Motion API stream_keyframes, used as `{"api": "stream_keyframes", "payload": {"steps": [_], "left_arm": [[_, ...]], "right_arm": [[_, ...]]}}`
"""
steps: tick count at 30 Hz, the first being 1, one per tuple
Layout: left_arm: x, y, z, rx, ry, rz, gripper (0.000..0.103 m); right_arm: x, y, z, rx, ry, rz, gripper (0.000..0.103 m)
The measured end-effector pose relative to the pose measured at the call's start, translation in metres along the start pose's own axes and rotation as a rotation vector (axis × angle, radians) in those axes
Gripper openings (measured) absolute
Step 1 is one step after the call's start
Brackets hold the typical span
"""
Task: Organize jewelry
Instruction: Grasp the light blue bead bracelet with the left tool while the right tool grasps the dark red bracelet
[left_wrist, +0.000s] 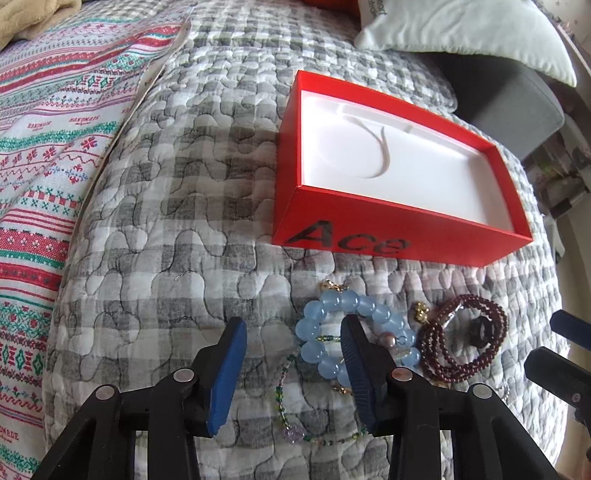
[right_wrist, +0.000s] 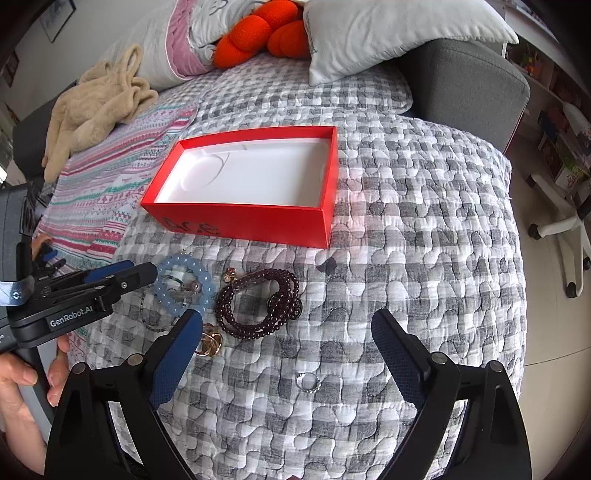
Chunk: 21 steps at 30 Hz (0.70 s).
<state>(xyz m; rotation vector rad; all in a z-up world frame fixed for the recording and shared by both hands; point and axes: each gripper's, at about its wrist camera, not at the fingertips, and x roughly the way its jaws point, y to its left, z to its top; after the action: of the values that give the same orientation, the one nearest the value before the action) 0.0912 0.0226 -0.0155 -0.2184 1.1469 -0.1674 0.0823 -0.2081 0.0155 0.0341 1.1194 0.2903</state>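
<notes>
An open red box (left_wrist: 399, 225) with a white lining stands on the grey checked quilt; it also shows in the right wrist view (right_wrist: 258, 221). In front of it lie a light blue bead bracelet (left_wrist: 314, 325) (right_wrist: 166, 288), a dark red bead strand (left_wrist: 465, 365) (right_wrist: 255, 306), a thin green bead chain (left_wrist: 284, 410), a gold piece (right_wrist: 210, 343) and a small silver ring (right_wrist: 307, 382). My left gripper (left_wrist: 291, 365) (right_wrist: 140, 271) is open, its right finger over the blue bracelet. My right gripper (right_wrist: 288, 354) is open and empty, above the quilt near the ring.
A striped patterned blanket (left_wrist: 48, 155) covers the left of the bed. Pillows (right_wrist: 388, 33), an orange plush (right_wrist: 258, 33) and a beige garment (right_wrist: 99, 103) lie at the back. A grey armrest (right_wrist: 465, 88) and a white chair base (right_wrist: 561, 229) are at the right.
</notes>
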Motion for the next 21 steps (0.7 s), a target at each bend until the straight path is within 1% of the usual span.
{"api": "stream_keyframes", "payload": {"steps": [2, 5, 8, 9, 10, 15, 17, 18, 20, 21], "left_arm": [[0.006, 0.001, 0.000, -0.010, 0.009, 0.011, 0.039], [0.008, 0.000, 0.002, -0.001, -0.001, 0.026, 0.033], [0.010, -0.002, 0.003, 0.002, -0.001, 0.013, 0.021], [0.011, -0.001, 0.005, -0.001, 0.000, 0.005, 0.012], [0.011, -0.001, 0.004, -0.005, 0.000, -0.004, 0.009], [-0.001, -0.007, 0.002, 0.010, -0.032, -0.018, 0.009], [-0.010, -0.008, -0.001, 0.019, -0.051, -0.031, 0.009], [-0.014, -0.009, -0.002, 0.025, -0.059, -0.037, 0.009], [-0.022, -0.009, -0.005, 0.035, -0.074, -0.045, 0.009], [-0.025, -0.009, -0.006, 0.038, -0.081, -0.049, 0.009]], "right_arm": [[0.004, -0.003, 0.002, 0.010, 0.008, 0.011, 0.092], [0.007, -0.005, 0.005, 0.028, 0.012, 0.030, 0.089], [0.011, -0.005, 0.008, 0.039, 0.019, 0.044, 0.087], [0.013, -0.005, 0.009, 0.042, 0.023, 0.049, 0.086], [0.015, -0.004, 0.009, 0.045, 0.027, 0.055, 0.084], [0.020, -0.001, 0.011, 0.042, 0.036, 0.068, 0.074], [0.022, -0.002, 0.012, 0.045, 0.041, 0.073, 0.064], [0.024, -0.002, 0.013, 0.049, 0.044, 0.074, 0.062], [0.028, -0.005, 0.016, 0.070, 0.051, 0.078, 0.050], [0.032, -0.007, 0.017, 0.084, 0.063, 0.090, 0.047]]}}
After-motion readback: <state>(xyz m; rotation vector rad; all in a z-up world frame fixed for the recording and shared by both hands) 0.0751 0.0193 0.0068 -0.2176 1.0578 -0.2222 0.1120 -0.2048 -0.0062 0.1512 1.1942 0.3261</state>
